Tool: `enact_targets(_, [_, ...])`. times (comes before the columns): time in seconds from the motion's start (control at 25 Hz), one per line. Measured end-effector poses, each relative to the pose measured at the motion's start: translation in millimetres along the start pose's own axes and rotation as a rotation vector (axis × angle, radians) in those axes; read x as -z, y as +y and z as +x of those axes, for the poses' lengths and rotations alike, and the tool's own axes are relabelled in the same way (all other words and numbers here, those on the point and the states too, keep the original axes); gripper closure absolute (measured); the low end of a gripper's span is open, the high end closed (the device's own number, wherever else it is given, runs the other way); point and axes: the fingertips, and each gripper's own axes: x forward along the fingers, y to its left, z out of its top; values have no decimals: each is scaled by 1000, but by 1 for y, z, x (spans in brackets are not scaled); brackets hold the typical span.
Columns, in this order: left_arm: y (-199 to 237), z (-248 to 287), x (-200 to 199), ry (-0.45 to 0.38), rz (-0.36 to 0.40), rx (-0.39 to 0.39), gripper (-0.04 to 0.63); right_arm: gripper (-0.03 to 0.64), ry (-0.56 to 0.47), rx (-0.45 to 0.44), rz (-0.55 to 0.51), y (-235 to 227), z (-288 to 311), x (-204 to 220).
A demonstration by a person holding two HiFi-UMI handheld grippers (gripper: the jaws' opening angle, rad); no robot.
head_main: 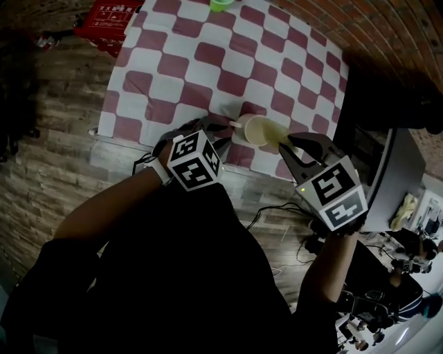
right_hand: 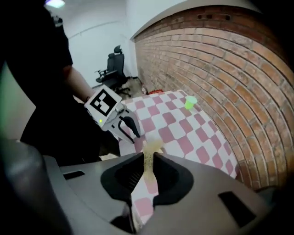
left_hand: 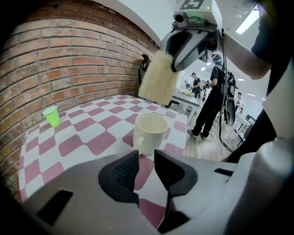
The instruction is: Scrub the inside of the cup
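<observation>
A cream cup (head_main: 257, 130) stands upright near the front edge of the red-and-white checked table (head_main: 208, 62). In the left gripper view the cup (left_hand: 149, 130) sits just beyond my left gripper (left_hand: 146, 160), its handle turned toward the jaws. Those jaws stand a narrow gap apart with nothing between them. My right gripper (head_main: 289, 145) is shut on a pale yellow fluffy sponge (left_hand: 158, 83), held in the air above and to the right of the cup. In the right gripper view the sponge (right_hand: 149, 156) shows edge-on between the jaws of that gripper (right_hand: 148, 159).
A small green cup (left_hand: 51, 115) stands at the table's far side by the brick wall (left_hand: 69, 59). A red box (head_main: 111, 17) lies on the floor beyond the table. Cables (head_main: 277, 207) run over the wooden floor. People (left_hand: 212, 98) stand in the background.
</observation>
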Motion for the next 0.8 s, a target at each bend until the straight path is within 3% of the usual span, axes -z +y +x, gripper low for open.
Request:
enact_targets(0.2, [-1, 1, -2, 3, 7, 7, 482, 546, 143, 7, 4, 13, 56, 25])
enact_targets(0.36, [0, 0, 0, 9, -3, 2, 482, 545, 184, -12, 80, 11, 87, 36])
enact_targets(0.48, [1, 1, 0, 6, -9, -1, 482, 546, 223, -17, 80, 7, 106, 40])
enact_targets(0.68, [4, 4, -8, -11, 0, -5, 482, 545, 270, 82, -44, -2, 120, 43])
enact_targets(0.8, [8, 3, -11, -19, -4, -10, 482, 545, 242, 166, -126, -3, 103, 38])
